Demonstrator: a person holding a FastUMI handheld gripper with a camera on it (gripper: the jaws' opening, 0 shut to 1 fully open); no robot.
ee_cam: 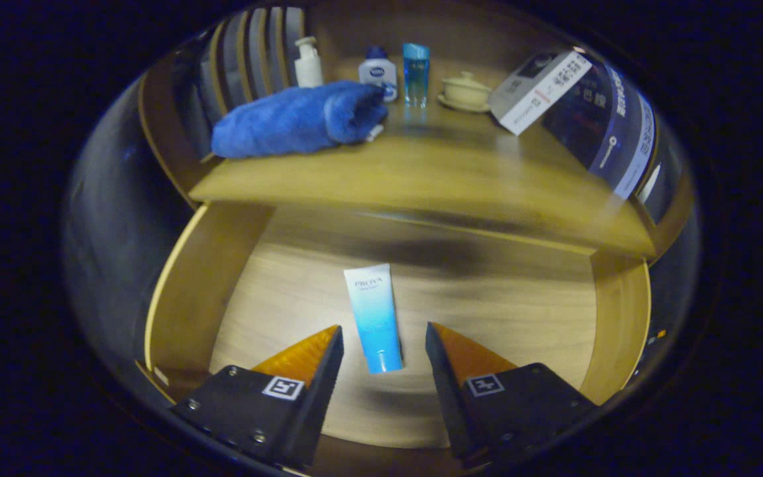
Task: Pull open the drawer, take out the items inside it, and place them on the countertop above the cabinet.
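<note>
The wooden drawer point(189, 291) stands pulled open below the countertop point(434, 172). A white-to-blue tube point(374, 317) lies flat on the drawer floor, cap end toward me. My gripper point(385, 328) hovers open above the drawer, and the tube's lower half lies between the two fingers, apart from both. On the countertop rest a rolled blue towel point(295, 120), a white pump bottle point(308, 63), a small white bottle with a blue cap point(379, 73), a clear blue bottle point(416, 74), a cream lidded cup on a saucer point(465, 91) and a white box point(539, 89).
The drawer's side walls point(620, 324) rise left and right of the fingers. A slatted wooden rack point(255, 56) stands behind the towel. A dark panel with a printed band point(620, 132) closes off the countertop's right end.
</note>
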